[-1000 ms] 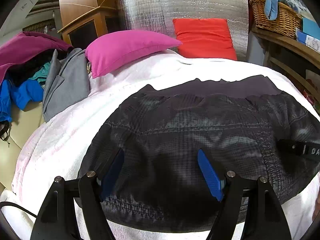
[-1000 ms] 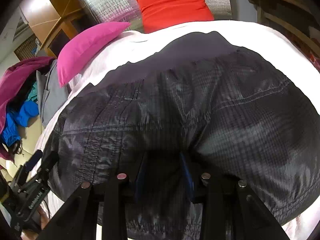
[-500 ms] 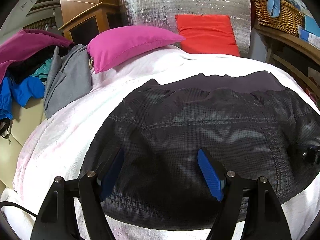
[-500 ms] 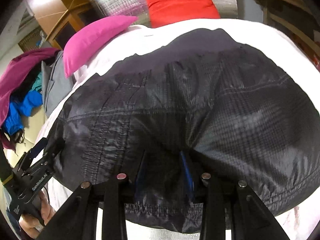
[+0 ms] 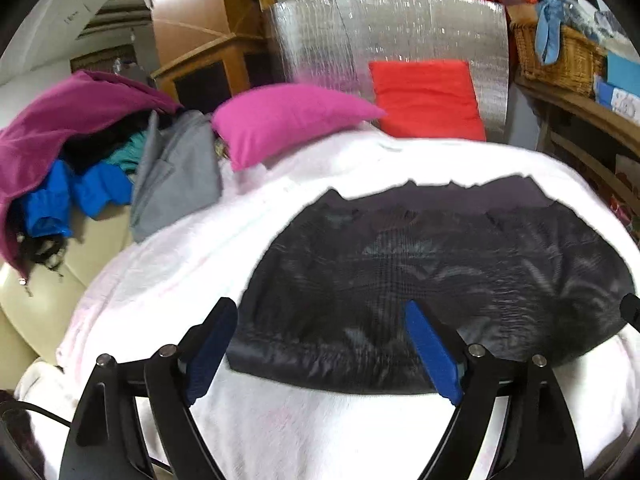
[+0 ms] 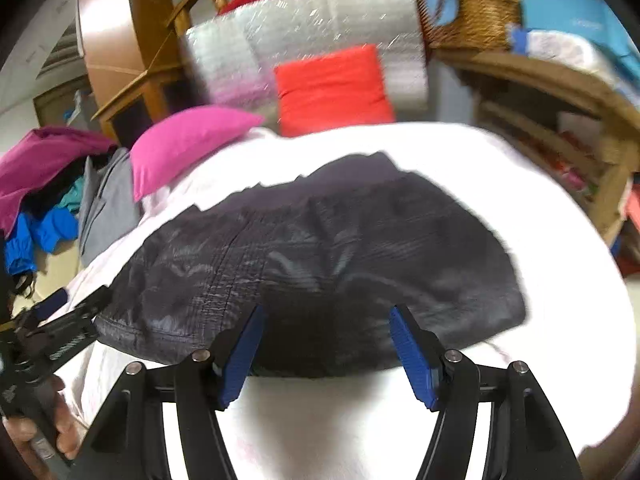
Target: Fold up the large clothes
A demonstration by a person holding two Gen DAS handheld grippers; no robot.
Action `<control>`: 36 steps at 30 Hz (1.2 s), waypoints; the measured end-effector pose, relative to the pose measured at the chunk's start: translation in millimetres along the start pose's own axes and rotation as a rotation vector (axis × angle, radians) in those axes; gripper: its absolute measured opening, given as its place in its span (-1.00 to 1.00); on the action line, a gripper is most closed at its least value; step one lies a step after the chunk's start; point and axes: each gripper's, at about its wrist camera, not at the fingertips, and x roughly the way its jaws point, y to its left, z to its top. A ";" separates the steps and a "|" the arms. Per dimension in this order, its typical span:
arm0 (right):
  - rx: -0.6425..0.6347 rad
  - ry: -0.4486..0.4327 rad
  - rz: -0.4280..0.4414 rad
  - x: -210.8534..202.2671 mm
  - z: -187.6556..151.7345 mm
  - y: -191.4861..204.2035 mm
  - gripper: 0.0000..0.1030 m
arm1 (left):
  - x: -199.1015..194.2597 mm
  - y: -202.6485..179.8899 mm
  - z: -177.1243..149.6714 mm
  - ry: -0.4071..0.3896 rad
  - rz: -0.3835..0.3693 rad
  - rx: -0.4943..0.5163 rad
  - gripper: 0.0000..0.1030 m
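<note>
A dark checked garment, folded into a wide flat shape with its waistband at the far side, lies on the white blanket. It also shows in the right wrist view. My left gripper is open and empty, held over the garment's near left edge. My right gripper is open and empty, held over the garment's near edge at the middle. The left gripper also shows in the right wrist view, at the garment's left corner.
A pink pillow and a red cushion lie at the far side against a silver panel. A pile of clothes lies at the left. A wooden shelf with a wicker basket stands at the right.
My right gripper has opened and let go of the garment's near edge. Both grippers have pulled back toward me and risen; the garment now lies flat and farther away.
</note>
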 end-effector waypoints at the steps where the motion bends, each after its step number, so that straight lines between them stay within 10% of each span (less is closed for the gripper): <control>1: -0.001 -0.014 -0.009 -9.6 0.9 -0.7 0.34 | -10.6 1.9 1.9 -0.013 0.002 -0.004 0.70; 20: -0.072 -0.215 -0.050 -209.7 -4.6 47.4 0.50 | -233.9 51.2 11.8 -0.287 0.018 -0.098 0.96; 36: -0.061 -0.214 -0.010 -225.3 -11.8 59.7 0.56 | -262.9 60.1 7.9 -0.342 -0.012 -0.130 0.98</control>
